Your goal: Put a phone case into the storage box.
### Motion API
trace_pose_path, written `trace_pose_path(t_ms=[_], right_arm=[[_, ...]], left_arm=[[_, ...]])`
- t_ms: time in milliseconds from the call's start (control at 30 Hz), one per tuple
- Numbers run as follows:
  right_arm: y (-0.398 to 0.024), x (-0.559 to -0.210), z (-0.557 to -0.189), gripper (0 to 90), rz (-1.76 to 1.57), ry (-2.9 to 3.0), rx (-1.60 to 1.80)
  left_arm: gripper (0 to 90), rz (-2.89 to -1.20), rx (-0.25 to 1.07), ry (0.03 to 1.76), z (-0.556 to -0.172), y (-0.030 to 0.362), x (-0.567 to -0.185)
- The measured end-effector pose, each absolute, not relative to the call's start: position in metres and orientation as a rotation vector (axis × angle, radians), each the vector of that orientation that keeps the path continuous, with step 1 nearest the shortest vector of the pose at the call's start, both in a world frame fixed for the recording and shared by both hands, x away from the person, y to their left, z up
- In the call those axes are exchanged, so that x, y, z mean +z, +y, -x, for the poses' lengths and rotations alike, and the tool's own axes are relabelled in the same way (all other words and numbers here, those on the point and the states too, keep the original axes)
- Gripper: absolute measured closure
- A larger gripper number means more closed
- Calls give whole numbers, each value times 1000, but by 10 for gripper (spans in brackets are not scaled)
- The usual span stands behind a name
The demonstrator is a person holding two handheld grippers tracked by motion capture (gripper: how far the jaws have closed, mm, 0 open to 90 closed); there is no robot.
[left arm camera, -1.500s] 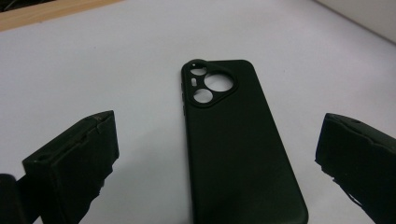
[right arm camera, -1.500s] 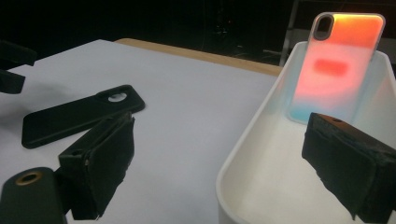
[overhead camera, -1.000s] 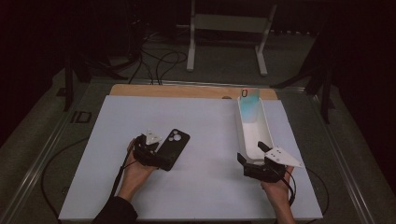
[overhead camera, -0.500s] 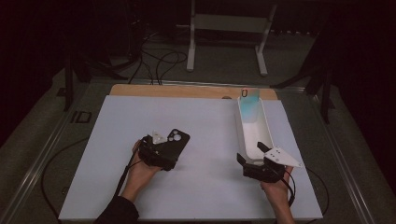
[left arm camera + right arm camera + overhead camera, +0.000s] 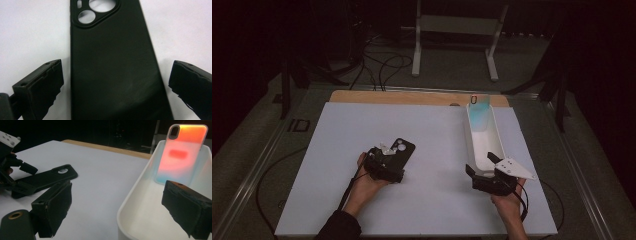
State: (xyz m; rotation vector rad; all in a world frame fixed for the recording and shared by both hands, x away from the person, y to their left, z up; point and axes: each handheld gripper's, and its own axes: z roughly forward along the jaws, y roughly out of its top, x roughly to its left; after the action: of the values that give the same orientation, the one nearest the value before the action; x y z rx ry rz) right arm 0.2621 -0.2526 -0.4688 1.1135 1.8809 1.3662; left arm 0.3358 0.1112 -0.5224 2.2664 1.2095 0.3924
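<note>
- Black phone case (image 5: 112, 65) lying flat on white table top (image 5: 432, 130), back side up, camera cutouts at far end, left-centre of the board in high view.
- Left gripper (image 5: 115, 82) right over the case's near end, jaws apart w/ one on each side of it. Small gap of white showing betw. each jaw and the case edge in left gripper view, so not clamped.
- Left hand (image 5: 364, 182) behind that gripper, forearm coming in from bottom edge.
- Right gripper (image 5: 117, 212) at near end of long white tray (image 5: 492, 150), jaws wide apart, straddling the tray's near left wall: one jaw outside over the table, other inside. Not gripping anything.
- Second phone case (image 5: 181, 155), translucent w/ orange-to-blue tint, leaning upright against tray's far end.
- The two grippers well apart, black case nowhere near tray.
</note>
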Motion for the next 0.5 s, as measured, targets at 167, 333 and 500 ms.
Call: trace_pose_path(t_ms=[167,333,500], right_arm=[[-252,-469,-262,93,-1114,1882,1364],[-252,-469,-262,93,-1116,1883,1363],[-252,-469,-262,93,-1112,1886,1360]], left_arm=[[10,-2266,380,1218,-336,112,-523],[17,-2280,370,1228,-337,111,-522],[21,-2288,362,1237,-337,110,-522]])
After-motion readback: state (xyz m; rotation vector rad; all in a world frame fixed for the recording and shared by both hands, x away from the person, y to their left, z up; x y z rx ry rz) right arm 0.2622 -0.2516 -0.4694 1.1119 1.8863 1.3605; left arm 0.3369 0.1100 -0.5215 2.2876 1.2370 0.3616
